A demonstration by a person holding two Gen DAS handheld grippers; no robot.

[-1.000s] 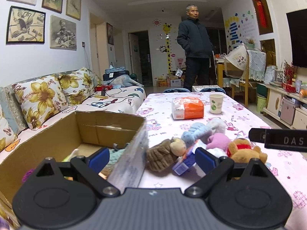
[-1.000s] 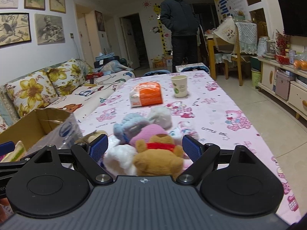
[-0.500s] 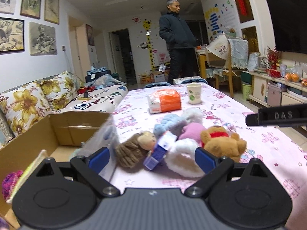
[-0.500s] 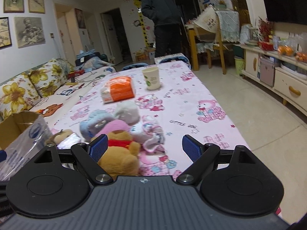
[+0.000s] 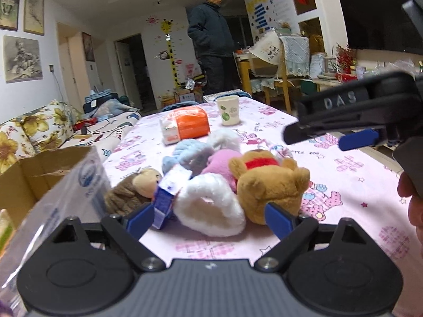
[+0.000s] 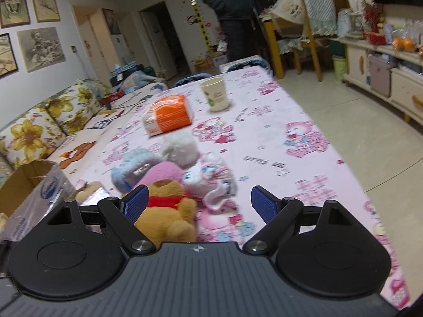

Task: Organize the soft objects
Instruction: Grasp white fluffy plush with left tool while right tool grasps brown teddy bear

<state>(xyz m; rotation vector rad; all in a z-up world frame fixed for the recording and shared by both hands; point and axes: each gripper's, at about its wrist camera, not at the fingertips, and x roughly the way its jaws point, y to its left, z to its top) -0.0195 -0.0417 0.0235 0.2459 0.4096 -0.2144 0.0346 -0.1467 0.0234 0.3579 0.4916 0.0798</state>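
Left gripper [image 5: 210,215] wide, jaws just narrowing around white plush [image 5: 208,208], untouched. Right gripper [image 6: 199,202] open, empty. Brown bear [image 5: 269,182] on tablecloth [image 5: 343,174], head pointing away.

left wrist: table [image 5: 343,185] viewed low, close, lengthwise toward a standing person [image 5: 211,34] | right wrist: same table viewed from further right, floor [image 6: 370,132] included | shared: plush pile [image 5: 224,179], paper cup [image 6: 215,93], sofa [image 6: 53,116]
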